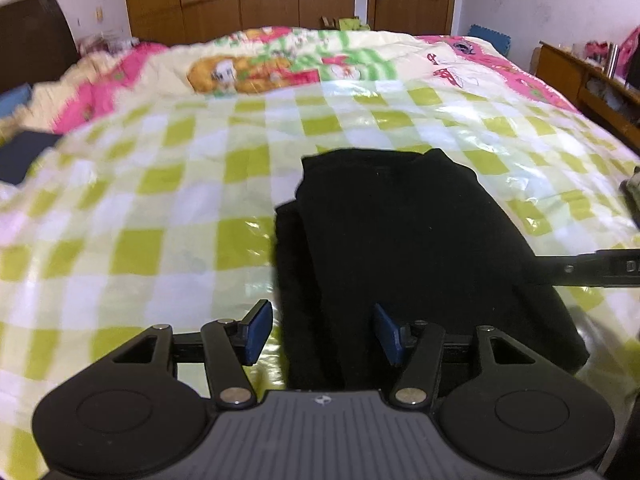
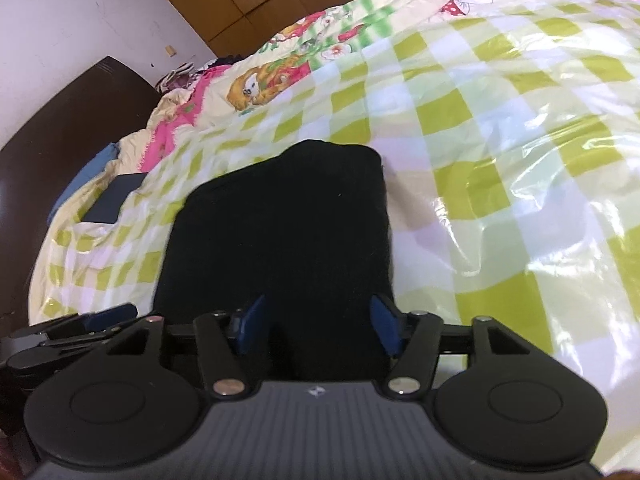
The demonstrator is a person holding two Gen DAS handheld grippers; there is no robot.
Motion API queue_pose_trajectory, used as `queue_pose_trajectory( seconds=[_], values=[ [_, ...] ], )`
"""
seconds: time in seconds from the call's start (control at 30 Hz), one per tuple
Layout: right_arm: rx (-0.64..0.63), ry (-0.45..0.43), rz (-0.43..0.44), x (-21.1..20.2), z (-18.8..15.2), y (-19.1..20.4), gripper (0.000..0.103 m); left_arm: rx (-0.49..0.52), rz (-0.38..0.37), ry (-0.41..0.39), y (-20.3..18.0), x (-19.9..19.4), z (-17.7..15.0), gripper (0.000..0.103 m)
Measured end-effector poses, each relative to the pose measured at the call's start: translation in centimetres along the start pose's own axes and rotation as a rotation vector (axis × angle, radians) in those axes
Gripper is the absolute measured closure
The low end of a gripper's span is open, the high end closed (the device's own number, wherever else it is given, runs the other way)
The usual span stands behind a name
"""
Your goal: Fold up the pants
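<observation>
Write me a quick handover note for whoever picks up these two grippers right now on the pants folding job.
Left gripper: open, nothing held, fingers at the near left edge of the black pants.
Right gripper: open, nothing held, fingers over the near end of the pants.
Pants: lying in a compact folded stack on the green checked cover of the bed, near its front edge.
Done: the pants look folded into a short bundle with layers showing on the left side.
Left: check that the edges line up; probably one tidy-up or final fold, if a smaller bundle is wanted.
</observation>
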State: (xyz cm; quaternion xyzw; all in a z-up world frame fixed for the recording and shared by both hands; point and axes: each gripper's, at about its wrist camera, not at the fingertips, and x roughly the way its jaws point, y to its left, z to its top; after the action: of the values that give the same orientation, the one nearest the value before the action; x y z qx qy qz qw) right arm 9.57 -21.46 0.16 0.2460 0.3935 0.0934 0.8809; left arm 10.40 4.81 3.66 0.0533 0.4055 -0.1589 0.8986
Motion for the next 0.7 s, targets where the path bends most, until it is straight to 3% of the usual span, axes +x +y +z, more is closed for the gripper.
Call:
queue_pose_trajectory(
  seconds=[0.1,0.27,0.53,0.63,0.7],
  values=[
    [0.037,0.015,0.011,1.4,0.6,-0.9,0.038,-0.011,-0.026,-0.003,0.5,1.5,0.1,0.015],
    [0.034,0.049,0.039,3.3,1.6,-2.0,0.037,-0.029,-0.09,0.024,1.3,3.8,0.8,0.004],
    [0.123,0.094,0.16,5.6,2.2,-3.8,0.035,-0.02,-0.149,0.047,1.6,5.5,1.2,0.003],
    [0.12,0.093,0.164,6.6,2.4,-3.1,0.035,-0.03,-0.149,0.053,0.9,6.5,1.4,0.003],
    [0.1,0.095,0.144,6.9,2.4,-2.6,0.042,-0.028,-0.142,0.046,0.7,6.4,1.7,0.008]
  ],
)
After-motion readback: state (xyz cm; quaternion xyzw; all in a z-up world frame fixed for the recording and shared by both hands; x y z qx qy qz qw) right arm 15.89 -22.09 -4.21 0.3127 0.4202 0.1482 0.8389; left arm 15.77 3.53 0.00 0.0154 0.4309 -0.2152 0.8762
